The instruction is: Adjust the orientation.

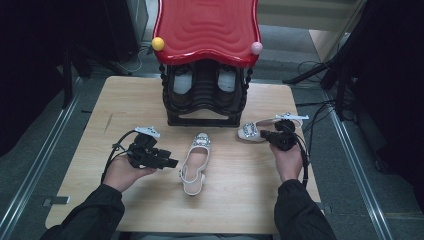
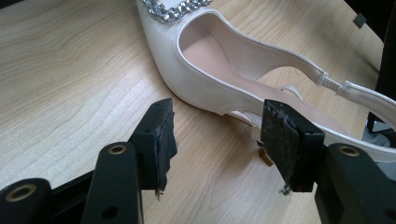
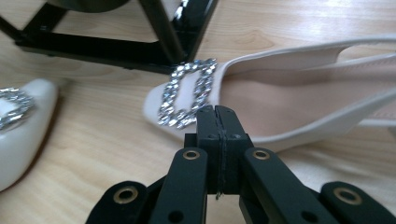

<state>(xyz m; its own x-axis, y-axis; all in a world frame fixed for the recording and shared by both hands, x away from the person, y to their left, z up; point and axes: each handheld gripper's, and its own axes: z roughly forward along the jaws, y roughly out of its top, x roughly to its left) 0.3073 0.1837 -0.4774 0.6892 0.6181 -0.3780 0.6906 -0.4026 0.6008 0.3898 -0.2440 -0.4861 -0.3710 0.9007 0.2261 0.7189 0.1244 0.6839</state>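
the left gripper (image 1: pixel 167 162) waits open just left of the near shoe (image 1: pixel 195 162), which lies in front of the shoe rack (image 1: pixel 205 107). the right gripper (image 3: pixel 218 122), pinched shut on nothing, should spread before taking the far shoe (image 3: pixel 289 102) by its rim.

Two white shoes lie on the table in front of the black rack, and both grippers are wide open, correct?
Not quite. The left gripper is open beside one shoe, but the right gripper is shut, fingers pressed together, in the right gripper view.
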